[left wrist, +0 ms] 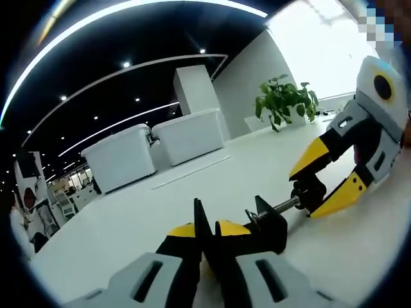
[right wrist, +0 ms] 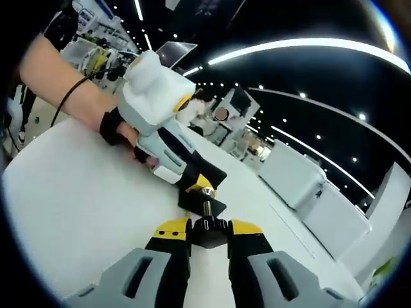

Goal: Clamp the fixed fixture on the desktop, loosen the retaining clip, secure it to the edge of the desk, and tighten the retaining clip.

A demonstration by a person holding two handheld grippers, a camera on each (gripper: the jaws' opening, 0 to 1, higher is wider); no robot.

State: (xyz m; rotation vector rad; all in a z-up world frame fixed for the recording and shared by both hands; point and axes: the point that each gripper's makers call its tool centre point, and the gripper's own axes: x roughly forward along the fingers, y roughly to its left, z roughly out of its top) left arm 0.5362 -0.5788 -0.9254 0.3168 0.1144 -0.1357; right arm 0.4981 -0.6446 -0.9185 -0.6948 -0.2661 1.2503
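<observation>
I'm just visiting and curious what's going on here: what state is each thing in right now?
Black clamp fixture: lying on the white desk, gripped at both ends.
Left gripper: shut on the fixture's body.
Right gripper: shut on the fixture's screw knob.
Two white storage bins: lids closed.
Potted plant: upright.

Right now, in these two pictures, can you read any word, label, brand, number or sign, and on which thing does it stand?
None can be read.
The black clamp fixture, both claws, left and right, the white bins and the white desk carry no visible lettering.
Background things are too blurred to tell.
</observation>
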